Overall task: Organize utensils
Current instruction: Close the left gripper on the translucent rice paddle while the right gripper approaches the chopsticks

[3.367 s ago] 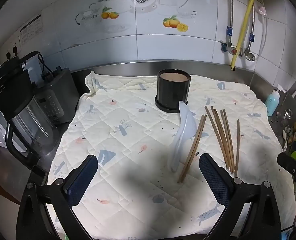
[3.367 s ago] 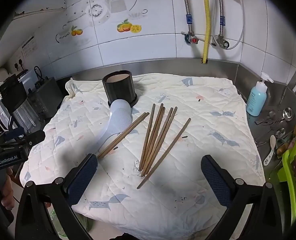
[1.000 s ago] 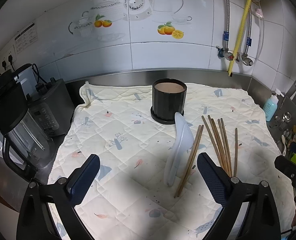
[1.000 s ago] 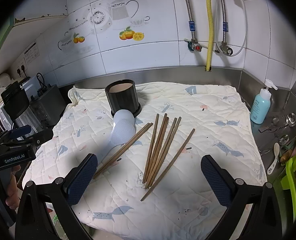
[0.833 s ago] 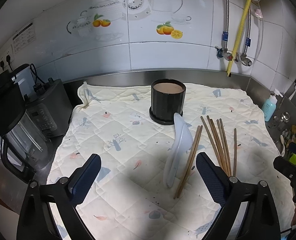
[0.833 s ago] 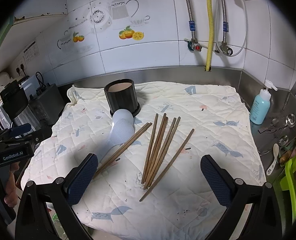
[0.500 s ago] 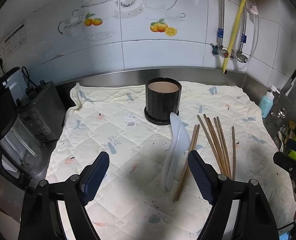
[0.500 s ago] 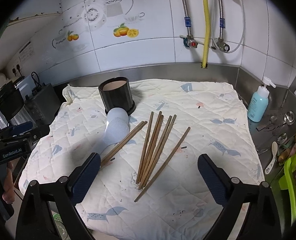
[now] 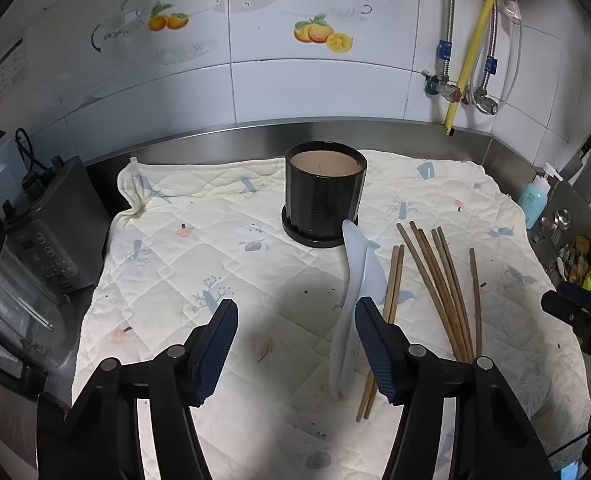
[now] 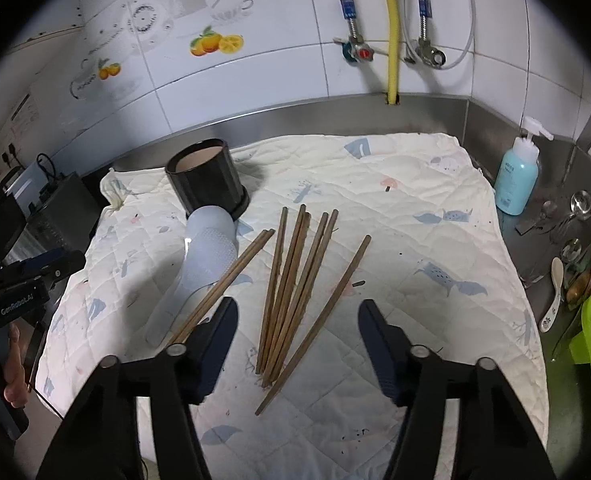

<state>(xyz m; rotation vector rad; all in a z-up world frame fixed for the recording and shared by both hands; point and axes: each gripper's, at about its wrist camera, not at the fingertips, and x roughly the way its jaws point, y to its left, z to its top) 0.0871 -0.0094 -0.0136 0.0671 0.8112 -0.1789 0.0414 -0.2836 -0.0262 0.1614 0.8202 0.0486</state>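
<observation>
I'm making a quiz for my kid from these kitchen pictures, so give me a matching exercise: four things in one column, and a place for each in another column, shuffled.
Column one:
1. black utensil holder
2. white rice paddle
3. wooden chopsticks
4. blue soap bottle

Column two:
A. on the steel counter, off the right edge of the quilted cloth
B. lying loose on the cloth, none in the holder
C. standing upright near the back of the cloth
D. lying flat, its wide end beside the holder's base

Pairs: 1-C, 2-D, 3-B, 4-A
</observation>
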